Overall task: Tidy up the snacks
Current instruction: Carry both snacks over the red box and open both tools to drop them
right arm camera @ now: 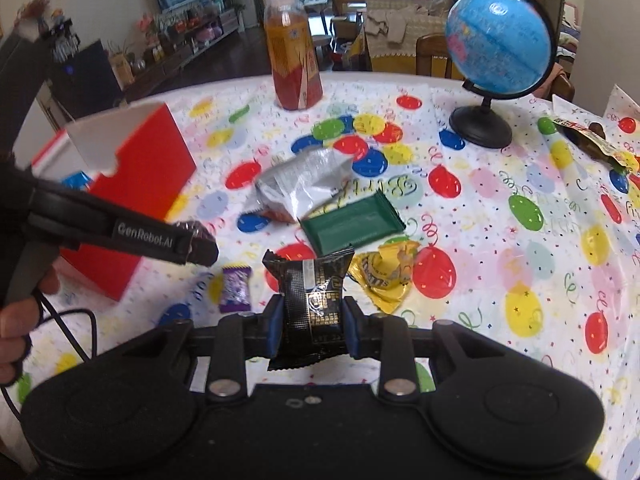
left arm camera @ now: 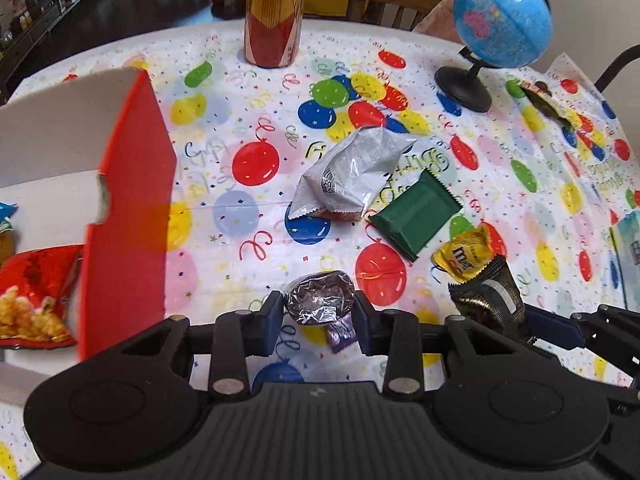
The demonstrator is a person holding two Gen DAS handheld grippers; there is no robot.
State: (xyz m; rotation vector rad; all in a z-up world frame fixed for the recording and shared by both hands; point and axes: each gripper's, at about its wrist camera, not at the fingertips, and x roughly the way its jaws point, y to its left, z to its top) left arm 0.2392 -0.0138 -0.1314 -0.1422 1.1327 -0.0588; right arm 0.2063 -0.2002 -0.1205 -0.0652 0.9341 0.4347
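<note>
**Both hand-held grippers lifted with one snack each above the party-print bench**

Centrally, the left hand-held gripper (left arm camera: 319, 322) is clenched on a small rounded snack in crinkled clear film (left arm camera: 320, 299) with a dark filling, its blue pads pressing both sides. The right hand-held gripper (right arm camera: 311, 326) grasps a flat black sachet with gold print and serrated ends (right arm camera: 311, 300), held upright between its pads. Both snacks are clear of the bench (left arm camera: 500, 168), which is covered by a glossy cloth printed with balloons and streamers.

Loose on the cloth lie a puffy silver foil bag (left arm camera: 352, 172), creased and reflective; a flat green rectangular wrapper with zigzag ends (left arm camera: 416, 212), its corner touching the silver bag; a crumpled yellow packet (right arm camera: 386, 276); and a small purple sweet wrapper (right arm camera: 235, 288). A red cardboard box with a white inner face and an open flap (left arm camera: 132, 208) stands to the left; inside it are a shiny red bag picturing golden pieces (left arm camera: 36, 292) and what may be a blue packet, only partly seen.

Farther back stand a tall plastic bottle with an orange and red label (left arm camera: 274, 20) and a blue globe on a black round base (left arm camera: 502, 20). A dark flat wrapper (right arm camera: 592, 142) lies near the right edge. A hand (right arm camera: 16, 320) grips the left tool's handle.
</note>
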